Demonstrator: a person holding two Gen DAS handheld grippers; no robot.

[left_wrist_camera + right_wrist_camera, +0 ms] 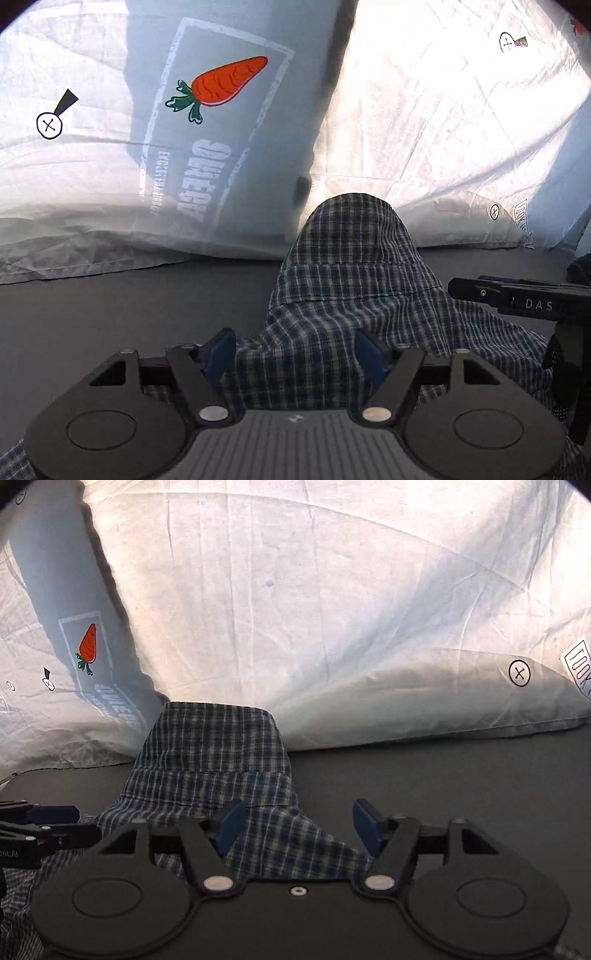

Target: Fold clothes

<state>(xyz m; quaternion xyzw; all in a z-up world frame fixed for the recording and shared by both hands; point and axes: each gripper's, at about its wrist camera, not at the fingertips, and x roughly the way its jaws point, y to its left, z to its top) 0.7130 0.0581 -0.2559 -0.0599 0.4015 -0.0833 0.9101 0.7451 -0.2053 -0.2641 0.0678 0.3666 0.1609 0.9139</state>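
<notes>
I am holding my left gripper [295, 354] and right gripper [299, 825] side by side over a checked shirt [354, 280], both with jaws standing well apart and gripping nothing; cloth is lying between the blue pads [221, 354] without being pinched. The shirt is lying on a dark grey bed surface [461, 786], its far end resting against two white pillows [332, 609] (one printed with a carrot [225, 83]). It is looking thin, soft and light, so I am expecting it to drape and slip rather than hold shape; a hem or seam should give the firmest hold. Its pattern is a fine navy-and-cream plaid, and a crosswise seam is perhaps a yoke, though the view distorts it.
</notes>
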